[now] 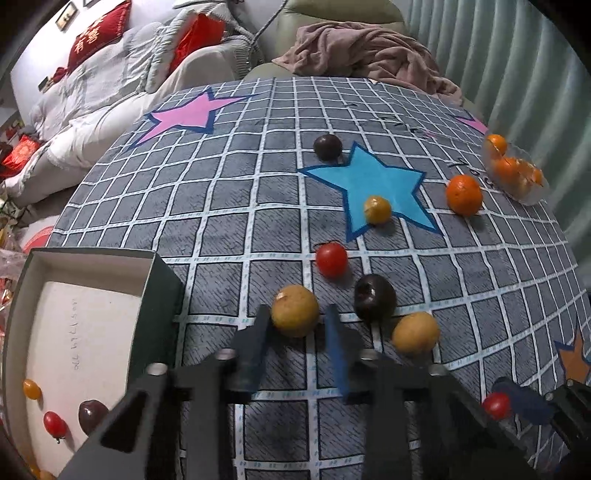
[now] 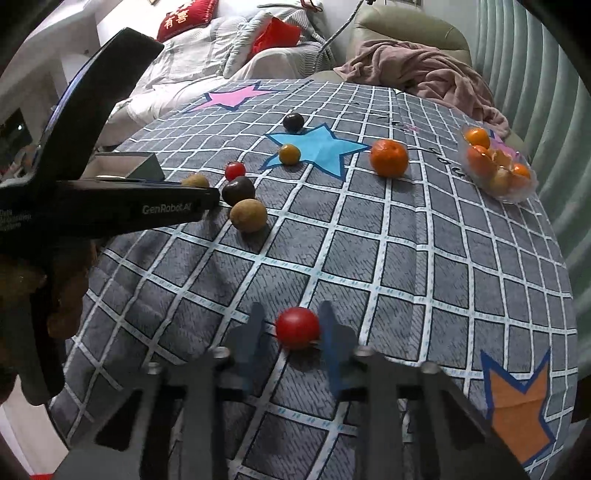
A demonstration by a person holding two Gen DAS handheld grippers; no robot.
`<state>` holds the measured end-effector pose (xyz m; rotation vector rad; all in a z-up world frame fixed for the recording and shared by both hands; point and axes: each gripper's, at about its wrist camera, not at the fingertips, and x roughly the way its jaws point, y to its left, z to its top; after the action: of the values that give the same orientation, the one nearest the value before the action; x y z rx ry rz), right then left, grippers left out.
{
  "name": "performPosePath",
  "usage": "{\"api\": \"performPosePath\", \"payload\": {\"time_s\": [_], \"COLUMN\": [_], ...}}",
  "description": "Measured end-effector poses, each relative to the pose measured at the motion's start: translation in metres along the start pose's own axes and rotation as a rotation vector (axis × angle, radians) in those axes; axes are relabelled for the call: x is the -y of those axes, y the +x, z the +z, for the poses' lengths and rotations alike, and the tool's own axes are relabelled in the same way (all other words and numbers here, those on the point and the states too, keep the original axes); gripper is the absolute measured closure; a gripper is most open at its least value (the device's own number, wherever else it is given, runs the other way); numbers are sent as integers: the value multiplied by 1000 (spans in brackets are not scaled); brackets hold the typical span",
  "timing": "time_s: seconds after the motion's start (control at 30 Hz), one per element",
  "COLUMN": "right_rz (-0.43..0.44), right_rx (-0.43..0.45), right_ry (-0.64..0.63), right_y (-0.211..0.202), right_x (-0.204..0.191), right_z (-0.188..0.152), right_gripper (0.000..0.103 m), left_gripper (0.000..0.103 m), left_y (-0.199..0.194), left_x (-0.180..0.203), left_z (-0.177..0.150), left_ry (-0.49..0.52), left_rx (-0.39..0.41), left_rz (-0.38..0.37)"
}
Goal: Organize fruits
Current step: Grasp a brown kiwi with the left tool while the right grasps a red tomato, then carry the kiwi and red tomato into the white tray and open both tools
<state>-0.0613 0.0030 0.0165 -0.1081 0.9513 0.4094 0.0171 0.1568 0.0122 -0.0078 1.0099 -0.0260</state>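
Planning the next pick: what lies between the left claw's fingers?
In the left wrist view, a yellow-brown fruit sits between the left claw's open fingers, on the tablecloth. Contact with either finger is unclear.

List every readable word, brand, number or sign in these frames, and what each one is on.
"GenRobot.AI": left tongs body, right wrist view.
"有喜": red cushion on the sofa.
Small print on the tongs' handle: too blurred to read.
Handwritten digits in the box: illegible.
Black lettering on the tablecloth: unreadable.

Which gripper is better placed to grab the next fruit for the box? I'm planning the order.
Left: the left gripper brackets the round tan fruit beside the open grey box; the right gripper brackets a red tomato farther away.
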Motion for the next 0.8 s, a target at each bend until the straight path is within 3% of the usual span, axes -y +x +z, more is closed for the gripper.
{"api": "performPosePath", "payload": {"time_s": [0.1,0.2,0.57,0.8], "right_rz": [70,87,90,89], "right_rx": [0,4,-3,2], "right_ry": [53,79,119,124], "right_y": [-5,-11,-28,-39], "right_x": [7,12,14,9], "right_z": [-4,-10,-33,-37], "right_gripper": [78,78,78,78], "left_gripper": [76,76,76,76], "left_y": [-3,-10,-49,-68], "left_x": [-1,-2,-7,-15], "left_z": [-4,-15,-77,-96], "left_ry": [-2,-8,-22,-61], "left_rx": [-2,-8,-10,-9], "left_rz": [-5,-13,-42,-82]}}
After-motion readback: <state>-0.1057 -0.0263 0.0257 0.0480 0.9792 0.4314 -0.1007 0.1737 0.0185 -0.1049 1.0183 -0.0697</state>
